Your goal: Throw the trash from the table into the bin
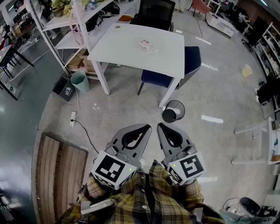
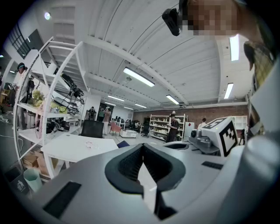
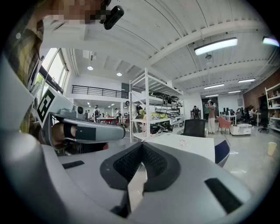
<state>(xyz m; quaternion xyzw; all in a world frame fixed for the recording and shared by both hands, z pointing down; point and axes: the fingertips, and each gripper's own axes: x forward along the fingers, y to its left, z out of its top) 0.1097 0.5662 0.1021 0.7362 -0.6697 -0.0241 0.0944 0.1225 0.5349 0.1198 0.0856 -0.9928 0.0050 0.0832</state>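
The trash, a small crumpled clear-and-pink wrapper [image 1: 148, 44], lies on the white table [image 1: 131, 48] far ahead of me. A round black bin [image 1: 173, 111] stands on the floor by the table's near right leg. Both grippers are held close to the person's body, well short of the table. The left gripper [image 1: 146, 128] and the right gripper [image 1: 160, 127] are side by side, each shut with nothing between its jaws. In the left gripper view the jaws [image 2: 143, 146] meet, with the wrapper [image 2: 89, 144] small on the distant table. In the right gripper view the jaws [image 3: 141, 146] also meet.
A blue chair [image 1: 192, 61] is tucked under the table's right side, with a black office chair [image 1: 153, 13] behind it. A teal bucket [image 1: 80, 81], a grey box [image 1: 63, 87], a power strip [image 1: 72, 118] and a wooden pallet [image 1: 57, 175] lie left. White shelving [image 1: 65, 22] stands beyond.
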